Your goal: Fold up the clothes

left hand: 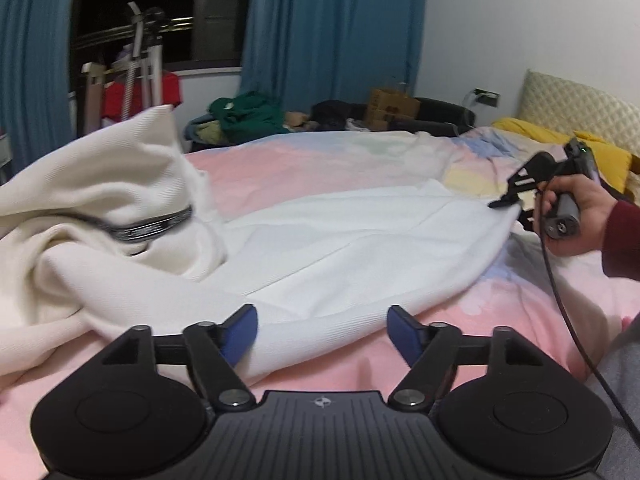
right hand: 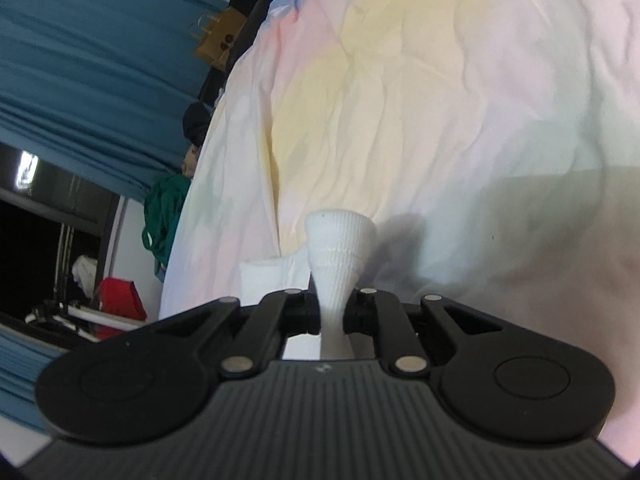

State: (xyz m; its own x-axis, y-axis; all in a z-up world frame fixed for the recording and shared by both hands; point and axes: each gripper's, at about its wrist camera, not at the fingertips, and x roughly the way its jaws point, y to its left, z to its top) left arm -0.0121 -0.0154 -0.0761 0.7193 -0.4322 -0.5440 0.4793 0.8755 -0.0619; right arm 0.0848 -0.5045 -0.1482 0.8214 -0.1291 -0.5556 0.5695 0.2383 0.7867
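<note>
A white ribbed garment [left hand: 340,248] lies spread on the pastel bedsheet [left hand: 304,164], bunched up at the left with a dark grey band [left hand: 152,228] showing. My left gripper [left hand: 322,334] is open, its blue pads [left hand: 240,336] straddling the garment's near edge. My right gripper [left hand: 510,206], held in a hand at the right, is shut on the garment's far right corner. In the right wrist view the right gripper [right hand: 332,316] pinches a tuft of the white fabric [right hand: 340,244] above the sheet [right hand: 440,100].
Blue curtains [left hand: 328,32] and a dark window stand behind the bed. A pile of green clothes [left hand: 244,116], a cardboard box [left hand: 392,106] and a drying rack [left hand: 140,64] are beyond the far edge. A yellow pillow [left hand: 560,140] and headboard are at the right.
</note>
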